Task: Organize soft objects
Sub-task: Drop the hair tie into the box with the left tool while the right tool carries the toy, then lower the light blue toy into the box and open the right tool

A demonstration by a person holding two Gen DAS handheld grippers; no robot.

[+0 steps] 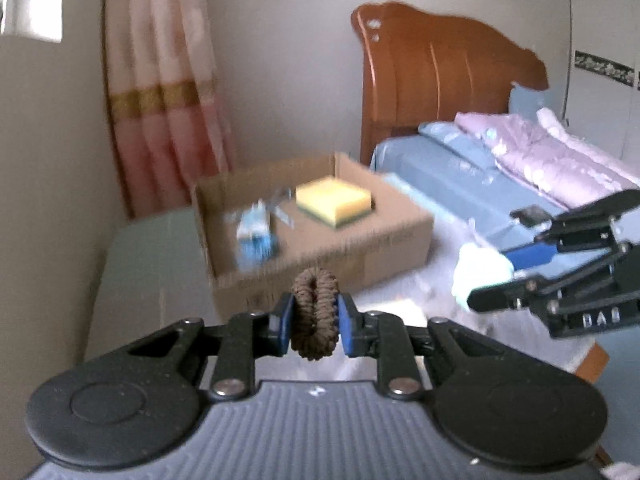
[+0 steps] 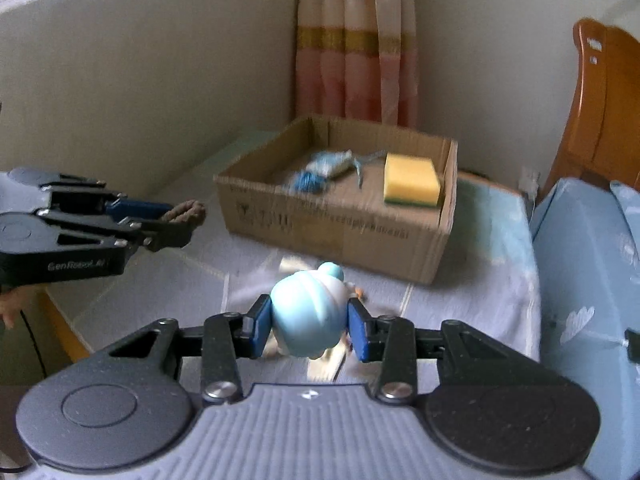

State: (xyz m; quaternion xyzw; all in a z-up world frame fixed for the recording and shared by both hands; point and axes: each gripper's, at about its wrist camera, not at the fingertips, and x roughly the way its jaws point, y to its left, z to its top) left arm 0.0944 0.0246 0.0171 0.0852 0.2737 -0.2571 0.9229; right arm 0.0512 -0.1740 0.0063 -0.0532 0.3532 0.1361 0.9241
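box: open brown cardboard box (image 2: pixel 344 216) on the pale cloth-covered table (image 2: pixel 192 280), w/ its back to the pink striped curtain (image 2: pixel 356 40). This is the landmark; both held items look bound for it (my read).
box contents: yellow sponge block w/ green underside (image 2: pixel 412 180) in the box's right corner nearest the R cam; blue-and-white soft bundle (image 2: pixel 324 168) mid-box, too blurred to name.
R gripper (image 2: pixel 310 326): short of the box's near wall, aimed at it. Blue pads clamp both sides of a pale-blue rounded soft toy (image 2: pixel 308 312); jaws part-open, only as wide as the toy.
L gripper (image 1: pixel 314 316): also short of the box, off its left front corner in R cam. Jaws nearly shut, pinching a brown braided hair tie ring (image 1: pixel 314 314) that stands on edge between the pads.
key relation: box lies straight ahead of both sets of fingers, rim below the tips. Neither hand is clearly nearer; L faces the box's long front wall, R the front-right corner.
hard to see: toy's face and underside hidden by pads; small bits on the table under the toy can't be made out; box print smeared; L cam cuts off most of the toy.
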